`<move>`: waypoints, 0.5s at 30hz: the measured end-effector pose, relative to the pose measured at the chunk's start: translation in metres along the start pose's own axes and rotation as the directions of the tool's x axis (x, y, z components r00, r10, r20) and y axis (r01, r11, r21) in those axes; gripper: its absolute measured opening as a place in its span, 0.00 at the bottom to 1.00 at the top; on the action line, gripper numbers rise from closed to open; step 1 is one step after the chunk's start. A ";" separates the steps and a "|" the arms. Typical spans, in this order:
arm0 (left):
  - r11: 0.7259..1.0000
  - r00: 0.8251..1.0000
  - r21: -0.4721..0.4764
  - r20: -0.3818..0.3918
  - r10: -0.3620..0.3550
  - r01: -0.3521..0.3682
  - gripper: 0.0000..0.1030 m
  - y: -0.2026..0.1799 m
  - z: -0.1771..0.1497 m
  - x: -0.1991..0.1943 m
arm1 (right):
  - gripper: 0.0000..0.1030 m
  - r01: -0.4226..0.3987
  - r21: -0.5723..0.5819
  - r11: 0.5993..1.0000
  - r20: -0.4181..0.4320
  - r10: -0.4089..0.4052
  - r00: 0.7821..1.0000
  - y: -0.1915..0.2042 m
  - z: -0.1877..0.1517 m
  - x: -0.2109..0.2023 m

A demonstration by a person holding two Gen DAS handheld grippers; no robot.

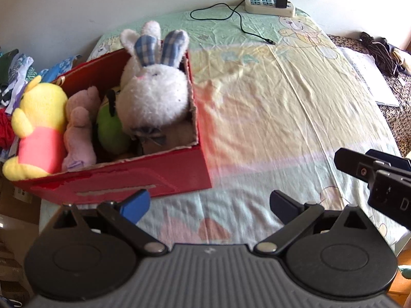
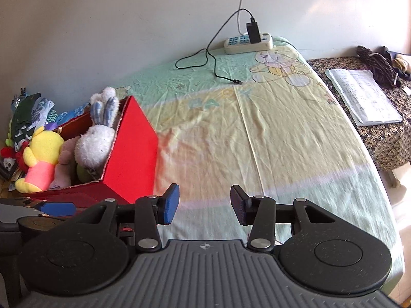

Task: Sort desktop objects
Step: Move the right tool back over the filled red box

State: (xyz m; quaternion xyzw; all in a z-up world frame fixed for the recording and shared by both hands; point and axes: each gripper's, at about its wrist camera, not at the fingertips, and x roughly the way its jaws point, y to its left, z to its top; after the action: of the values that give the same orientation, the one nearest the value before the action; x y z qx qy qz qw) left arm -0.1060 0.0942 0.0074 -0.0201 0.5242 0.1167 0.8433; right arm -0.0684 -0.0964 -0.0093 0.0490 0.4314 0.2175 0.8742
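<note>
— Looking ahead of the left gripper: its jaws stand wide apart, holding nothing, and the red box sits just ahead and to its left.

— And the toys?

— All inside: rabbit at the near-right end, green toy, pink one and yellow bear further left. The right gripper is also parted and empty over bare sheet.

— So nothing loose?

— None I can see ahead. I judge sorting nearly done; best to lift both clear without nudging the box, and leave the cable far ahead alone.
</note>
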 end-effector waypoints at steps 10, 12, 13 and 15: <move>1.000 0.998 0.016 -0.055 0.010 -0.009 0.97 0.000 -0.020 0.015 | 0.47 0.055 0.037 0.998 -0.079 -0.052 0.996 -0.003 -0.022 0.016; 1.000 0.998 0.015 -0.069 0.010 -0.009 0.97 0.004 -0.024 0.018 | 0.47 0.065 0.040 0.997 -0.091 -0.061 0.994 0.001 -0.025 0.019; 1.000 0.997 0.014 -0.073 0.007 -0.006 0.97 0.007 -0.025 0.019 | 0.47 0.068 0.043 0.997 -0.094 -0.064 0.994 0.004 -0.025 0.020; 1.000 0.998 0.019 -0.063 0.008 -0.007 0.97 0.013 -0.025 0.018 | 0.47 0.071 0.042 0.997 -0.089 -0.067 0.994 0.010 -0.027 0.019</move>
State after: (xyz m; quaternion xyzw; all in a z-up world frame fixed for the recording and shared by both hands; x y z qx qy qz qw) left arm -0.1237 0.1060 -0.0186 -0.0137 0.5519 0.1141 0.8259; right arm -0.0824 -0.0816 -0.0370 0.0443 0.4755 0.1792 0.8601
